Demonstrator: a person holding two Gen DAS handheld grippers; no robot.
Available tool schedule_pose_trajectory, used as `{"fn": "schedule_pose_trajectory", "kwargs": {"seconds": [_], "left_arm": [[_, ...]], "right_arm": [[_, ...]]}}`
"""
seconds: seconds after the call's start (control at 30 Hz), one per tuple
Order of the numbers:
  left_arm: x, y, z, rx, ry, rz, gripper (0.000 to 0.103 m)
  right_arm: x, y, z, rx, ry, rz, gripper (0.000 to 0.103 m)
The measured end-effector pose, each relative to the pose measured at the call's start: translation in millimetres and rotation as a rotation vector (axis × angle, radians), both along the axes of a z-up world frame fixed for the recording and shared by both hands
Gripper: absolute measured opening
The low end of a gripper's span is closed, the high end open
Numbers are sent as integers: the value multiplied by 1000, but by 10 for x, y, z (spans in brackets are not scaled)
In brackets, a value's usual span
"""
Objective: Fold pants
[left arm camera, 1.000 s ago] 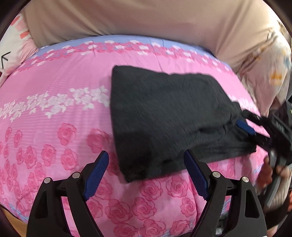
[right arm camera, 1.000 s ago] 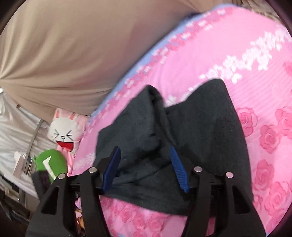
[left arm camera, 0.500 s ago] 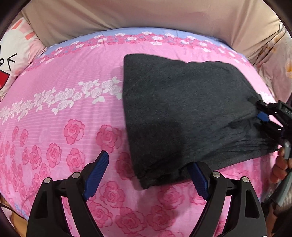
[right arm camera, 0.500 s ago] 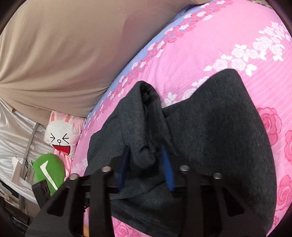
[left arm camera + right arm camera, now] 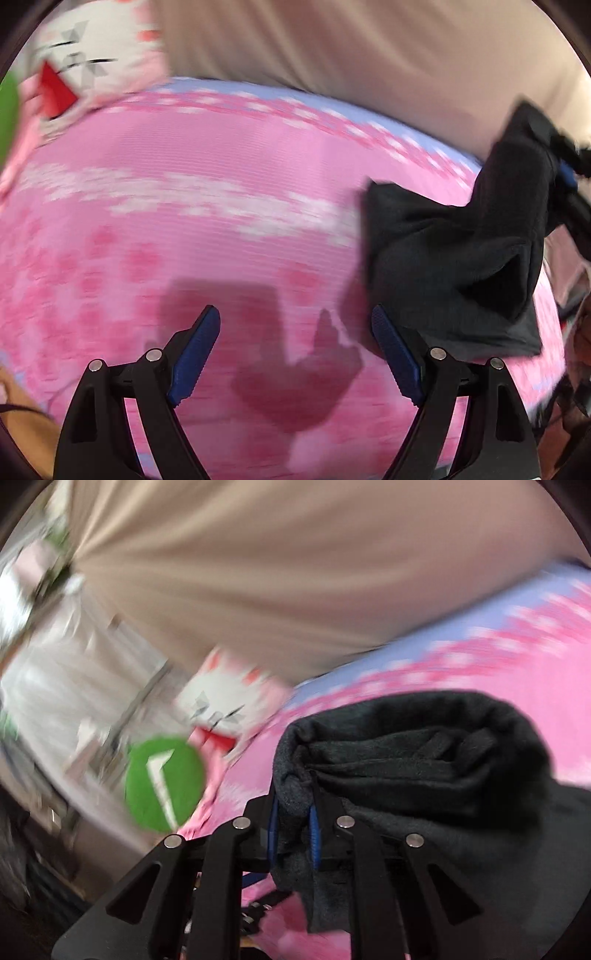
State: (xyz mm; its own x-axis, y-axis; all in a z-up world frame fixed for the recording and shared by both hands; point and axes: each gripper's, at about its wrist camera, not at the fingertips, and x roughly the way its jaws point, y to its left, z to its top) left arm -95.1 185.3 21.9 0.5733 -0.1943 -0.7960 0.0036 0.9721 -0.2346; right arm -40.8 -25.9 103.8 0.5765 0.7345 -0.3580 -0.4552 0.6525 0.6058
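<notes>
Pinching a bunched edge of the dark pants (image 5: 424, 746), my right gripper (image 5: 293, 827) is closing on the fabric so the folded bundle hangs off the bed (image 5: 221, 206) at frame right. My left gripper (image 5: 295, 354) stays wide, empty, lower centre.

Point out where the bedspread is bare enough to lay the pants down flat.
Bare pink bedspread runs wide ahead of the open left gripper, from the plush rabbit across to the dark pants. The right edge is crowded: there the right gripper is closing on a bunched fold of the pants.
</notes>
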Motion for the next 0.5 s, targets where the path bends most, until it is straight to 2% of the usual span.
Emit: {"fn": "schedule_pose_trajectory", "kwargs": {"seconds": [0.03, 0.13, 0.23, 0.3, 0.4, 0.5], "left_arm": [[-26, 155, -1, -2, 1, 33, 82], [-147, 696, -70, 5, 24, 169, 82], [-284, 1098, -160, 6, 56, 279, 82], [-387, 1313, -199, -4, 71, 332, 82], [-481, 1469, -209, -10, 76, 368, 82], [-470, 1466, -162, -12, 67, 366, 82]], "right_arm": [[96, 426, 17, -40, -11, 61, 12], [231, 1279, -121, -140, -13, 168, 11], [314, 2098, -516, -290, 27, 246, 11], [348, 2380, -826, -366, 55, 273, 11], [314, 2468, -1110, -396, 89, 288, 11], [317, 2243, -914, -322, 76, 251, 10]]}}
